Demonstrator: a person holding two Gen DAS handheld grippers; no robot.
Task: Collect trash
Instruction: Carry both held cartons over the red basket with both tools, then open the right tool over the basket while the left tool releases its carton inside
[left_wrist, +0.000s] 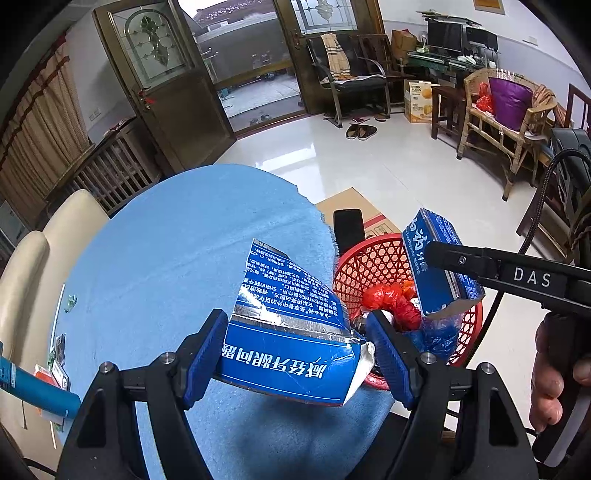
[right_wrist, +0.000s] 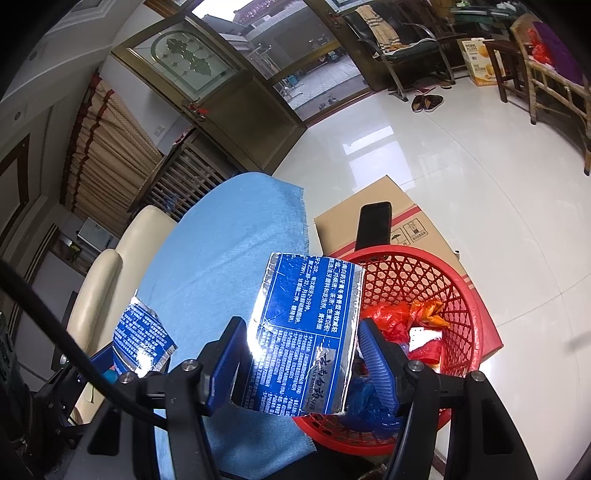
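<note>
In the left wrist view my left gripper is shut on a torn piece of blue toothpaste carton, held over the blue-clothed table's right edge. My right gripper holds a second carton piece above the red basket. In the right wrist view my right gripper is shut on that blue and silver piece, next to the red basket. The left gripper with its piece sits at lower left.
The basket holds red and blue plastic bags. Behind it stands a cardboard box with a black phone against it. A cream chair is left of the table. A hand grips the right tool's handle.
</note>
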